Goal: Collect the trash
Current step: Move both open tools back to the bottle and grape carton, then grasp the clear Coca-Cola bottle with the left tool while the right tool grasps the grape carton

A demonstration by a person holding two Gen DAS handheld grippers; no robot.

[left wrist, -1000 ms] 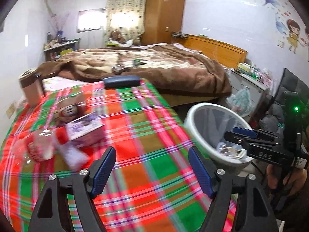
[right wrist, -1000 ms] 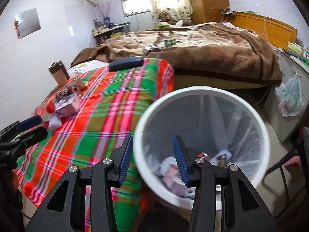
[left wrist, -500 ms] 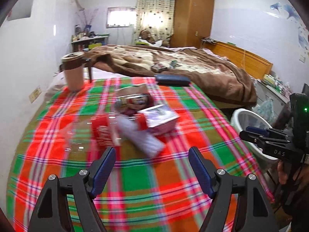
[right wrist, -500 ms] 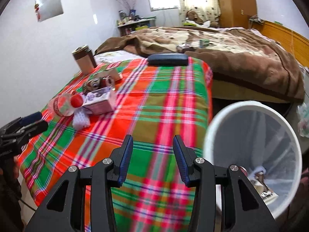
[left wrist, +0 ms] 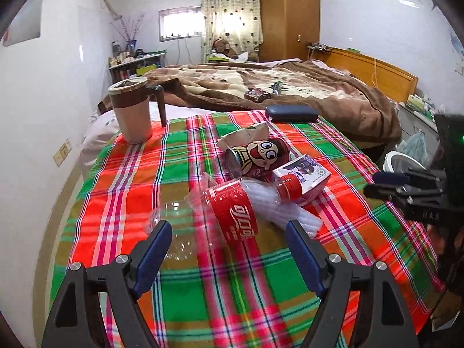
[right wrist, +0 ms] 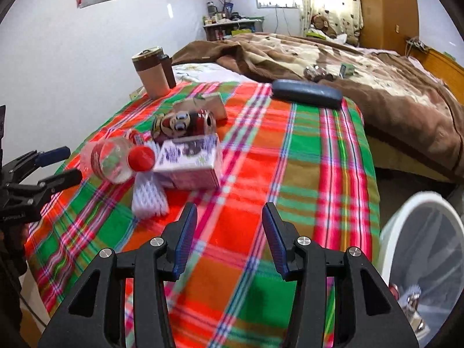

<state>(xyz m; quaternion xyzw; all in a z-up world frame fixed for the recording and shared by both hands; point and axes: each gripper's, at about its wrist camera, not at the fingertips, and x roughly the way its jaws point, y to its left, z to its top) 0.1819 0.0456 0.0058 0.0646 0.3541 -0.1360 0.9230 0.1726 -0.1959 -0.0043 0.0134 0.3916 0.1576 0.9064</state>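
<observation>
A heap of trash lies on the plaid tablecloth (left wrist: 162,179): a crushed clear bottle (left wrist: 232,217) with a red label, a cartoon can (left wrist: 258,156), a purple-and-white carton (left wrist: 304,174), a white foam net (left wrist: 293,217) and a brown paper bag (left wrist: 246,133). My left gripper (left wrist: 229,237) hovers just short of the bottle, its jaws opening with nothing between them. My right gripper (right wrist: 229,223) is over bare cloth to the right of the carton (right wrist: 188,162) and the bottle (right wrist: 108,159), also opening and empty. The white bin (right wrist: 388,232) stands off the table's right side with trash inside.
A brown-and-beige mug (left wrist: 132,110) stands at the table's far left. A dark blue case (left wrist: 291,113) lies at the far edge. Behind is a bed with a brown blanket (left wrist: 319,95), and a white wall runs along the left.
Both views have swung left from the bin to the table. The left gripper now faces the bottle closely. The bin has slid to the right edge of the right wrist view.
</observation>
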